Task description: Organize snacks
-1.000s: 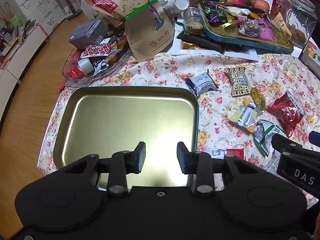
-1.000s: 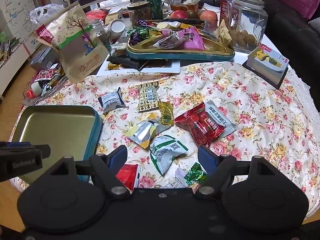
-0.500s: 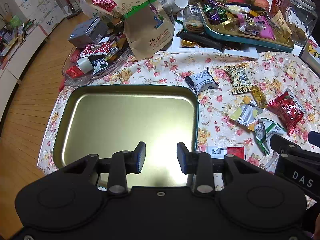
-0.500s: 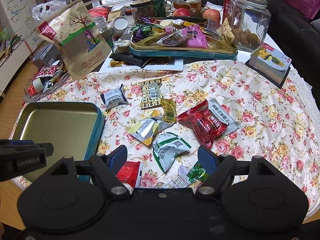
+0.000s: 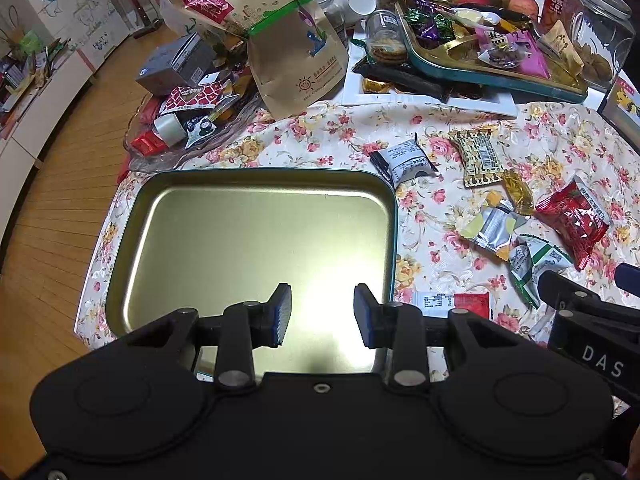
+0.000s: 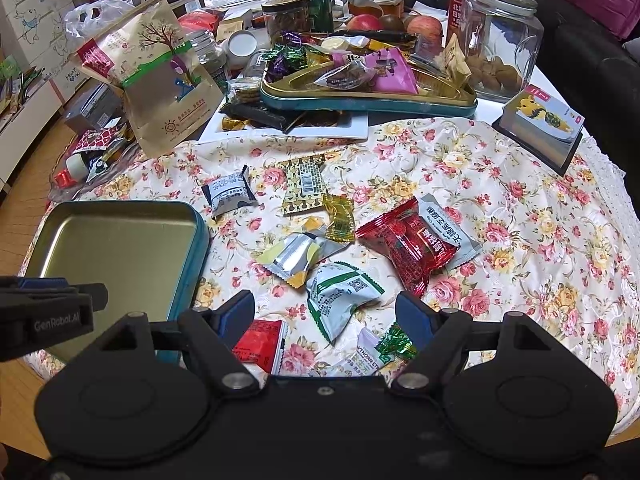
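An empty gold tin tray with a teal rim lies on the floral tablecloth at the left. Several loose snack packets lie to its right: a green-white packet, a red packet, a silver-yellow one, a dark-ended white one and a gold one. My left gripper is open and empty above the tray's near part. My right gripper is open wide and empty, just above the green-white packet and a red-white packet.
A second tin tray heaped with sweets stands at the back. A brown paper bag, a glass jar, a small box and cluttered items ring the far table. The table edge drops to wooden floor at left.
Both views have shifted slightly forward and down toward the table. No packet has moved and both grippers stay open.
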Demonstrator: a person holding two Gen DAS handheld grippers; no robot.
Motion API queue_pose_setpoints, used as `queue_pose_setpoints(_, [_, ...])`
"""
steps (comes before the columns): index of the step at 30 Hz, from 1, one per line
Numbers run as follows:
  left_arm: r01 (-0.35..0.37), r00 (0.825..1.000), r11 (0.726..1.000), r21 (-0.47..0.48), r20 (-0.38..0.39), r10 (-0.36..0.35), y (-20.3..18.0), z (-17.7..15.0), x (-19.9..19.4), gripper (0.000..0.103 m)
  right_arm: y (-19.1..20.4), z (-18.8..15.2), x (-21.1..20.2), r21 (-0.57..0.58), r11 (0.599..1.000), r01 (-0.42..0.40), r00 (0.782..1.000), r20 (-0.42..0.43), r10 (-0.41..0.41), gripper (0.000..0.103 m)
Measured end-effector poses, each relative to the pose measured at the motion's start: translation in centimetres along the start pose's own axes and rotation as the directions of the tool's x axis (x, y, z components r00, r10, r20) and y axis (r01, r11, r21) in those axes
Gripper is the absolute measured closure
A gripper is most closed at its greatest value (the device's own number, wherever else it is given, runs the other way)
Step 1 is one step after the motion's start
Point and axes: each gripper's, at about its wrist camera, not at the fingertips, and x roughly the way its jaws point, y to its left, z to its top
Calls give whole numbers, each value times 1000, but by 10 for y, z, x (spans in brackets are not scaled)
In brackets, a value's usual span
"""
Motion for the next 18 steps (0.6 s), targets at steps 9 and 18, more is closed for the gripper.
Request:
queue_pose_setpoints(9, [-1, 1000, 1000, 0, -2, 1, 0, -1, 1, 58, 1, -1, 1, -1, 1000, 2, 1000, -3, -2, 22])
queue_pose_setpoints(18, [-1, 1000, 1000, -1, -2, 1, 0, -1, 1, 58, 1, -1, 2, 0, 1000, 1, 1000, -14, 0, 22])
